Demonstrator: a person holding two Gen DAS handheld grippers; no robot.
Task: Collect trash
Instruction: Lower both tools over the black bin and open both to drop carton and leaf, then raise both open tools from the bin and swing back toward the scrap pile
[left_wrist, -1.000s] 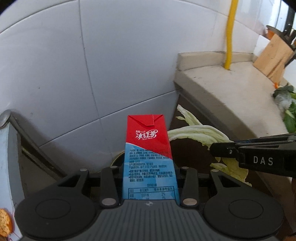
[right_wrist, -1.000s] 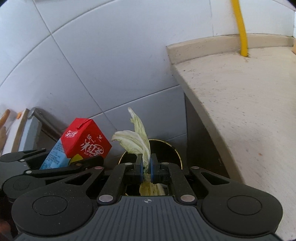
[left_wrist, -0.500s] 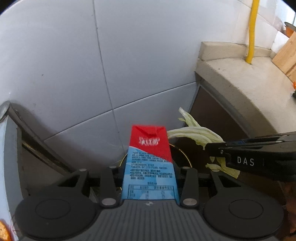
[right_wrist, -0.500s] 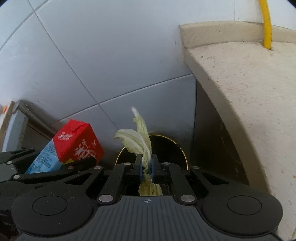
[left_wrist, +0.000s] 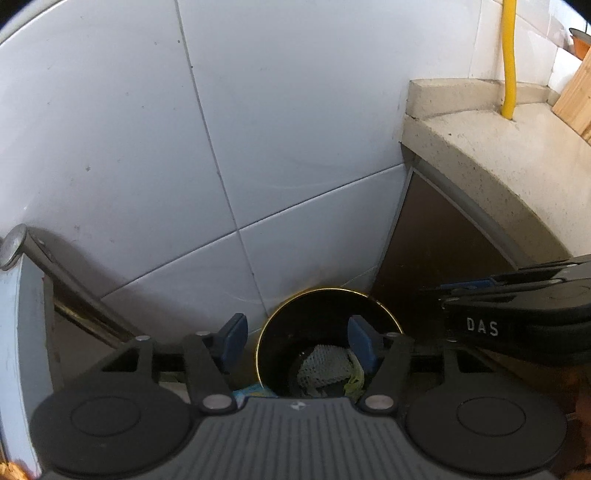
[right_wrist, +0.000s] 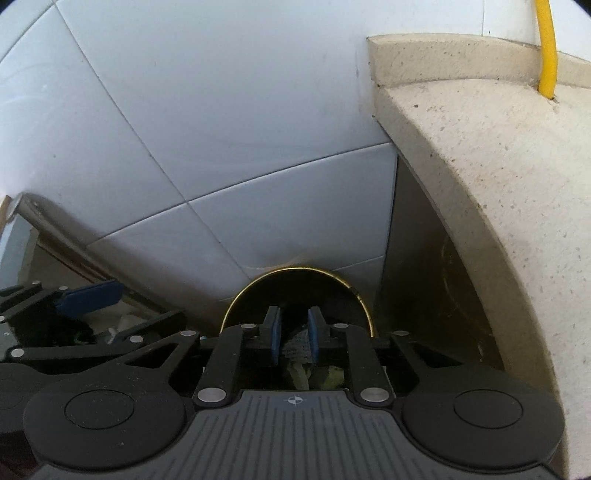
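Trash: the red-and-blue carton and cabbage leaves, clamped half a second earlier, had left both tongs; leaves and a mesh scrap lay inside the bin.
Carton: a blue corner showed by the bin's rim; whether inside, unclear.
Left tongs: apart, widening, empty.
Right tongs: parting, nothing between.
Surface: bare beside the bin.
Meaning: this drop looked done.

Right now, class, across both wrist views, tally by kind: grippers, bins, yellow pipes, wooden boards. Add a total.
Grippers: 2, the left gripper and the right gripper, jaws of both opening, nothing held between them
Bins: 1, the bin
Yellow pipes: 1, the yellow pipe
Wooden boards: 1, the wooden board
Total: 5
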